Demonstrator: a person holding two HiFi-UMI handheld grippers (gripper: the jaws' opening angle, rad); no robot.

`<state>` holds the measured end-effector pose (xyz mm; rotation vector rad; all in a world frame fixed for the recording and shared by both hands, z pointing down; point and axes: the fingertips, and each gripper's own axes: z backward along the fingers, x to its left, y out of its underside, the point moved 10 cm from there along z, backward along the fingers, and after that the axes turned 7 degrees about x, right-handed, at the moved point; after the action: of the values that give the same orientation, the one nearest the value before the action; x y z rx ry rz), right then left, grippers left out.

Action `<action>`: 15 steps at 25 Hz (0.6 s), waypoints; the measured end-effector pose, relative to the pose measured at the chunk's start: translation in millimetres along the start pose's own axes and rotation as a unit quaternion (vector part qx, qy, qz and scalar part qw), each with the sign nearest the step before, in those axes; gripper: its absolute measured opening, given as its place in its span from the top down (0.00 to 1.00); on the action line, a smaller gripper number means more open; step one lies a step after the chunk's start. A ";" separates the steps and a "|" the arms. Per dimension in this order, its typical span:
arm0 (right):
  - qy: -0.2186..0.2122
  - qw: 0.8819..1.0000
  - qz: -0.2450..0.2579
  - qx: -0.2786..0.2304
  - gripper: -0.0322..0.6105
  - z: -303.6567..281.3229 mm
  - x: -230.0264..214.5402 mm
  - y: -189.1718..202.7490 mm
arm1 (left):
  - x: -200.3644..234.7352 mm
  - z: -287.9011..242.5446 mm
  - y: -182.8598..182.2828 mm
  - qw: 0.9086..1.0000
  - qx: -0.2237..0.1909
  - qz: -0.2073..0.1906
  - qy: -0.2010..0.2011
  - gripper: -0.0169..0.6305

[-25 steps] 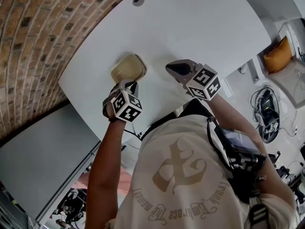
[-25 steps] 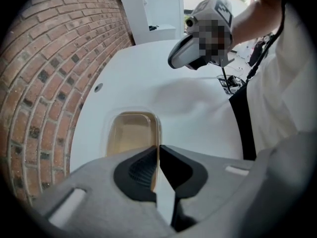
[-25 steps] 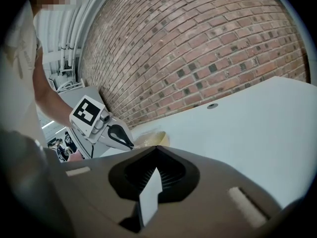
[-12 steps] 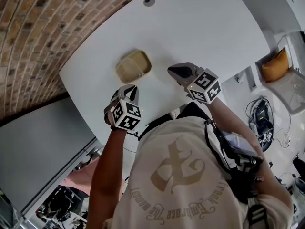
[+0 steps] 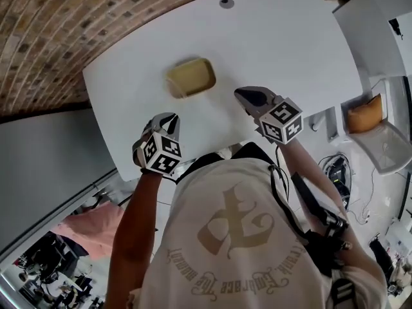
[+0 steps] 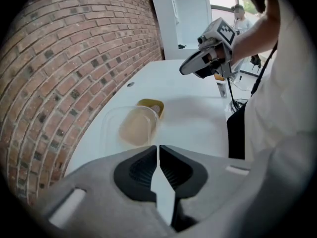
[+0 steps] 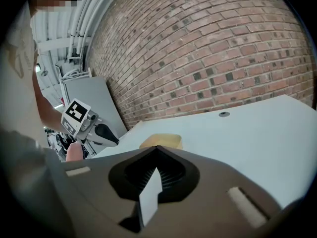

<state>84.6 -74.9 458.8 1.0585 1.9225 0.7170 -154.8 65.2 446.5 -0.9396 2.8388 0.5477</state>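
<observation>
Head view: tub point(image 5: 190, 77) rests upright on white bench point(image 5: 290, 37), upper centre of frame. L tongs point(image 5: 168, 118) hang below-left of it, over bench's near edge. R tongs point(image 5: 248, 96) hang lower right of it, near but apart. Neither touches tub.

Left gripper view: jaws clenched together, just a thin slit, nothing betw them. Tub lies ahead at mid-frame, clear walls w/ tan-yellow inside; can't tell if a lid's on. Right gripper view: jaws clenched too, empty, tub just above them at centre.

As far as shown: tub is down on bench, no grip on it, both tongs carry nothing.

Around: brick wall point(image 5: 51, 31) along upper left, round grommet point(image 5: 226, 2) at top of bench, grey cabinet point(image 5: 45, 166) at left, orange cushion point(image 5: 364, 113) & cables point(image 5: 336, 172) at right, off bench. No thing lies betw tongs & tub.
</observation>
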 end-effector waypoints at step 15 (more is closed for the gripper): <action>0.002 0.999 0.049 0.005 0.94 -1.9 20.7 -35.1 | -4.2 27.6 60.1 0.993 -0.033 0.105 -0.037 0.94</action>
<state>62.0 -74.2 424.9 1.1648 1.8892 0.7664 -187.6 122.5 440.0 -0.6181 2.8850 0.6880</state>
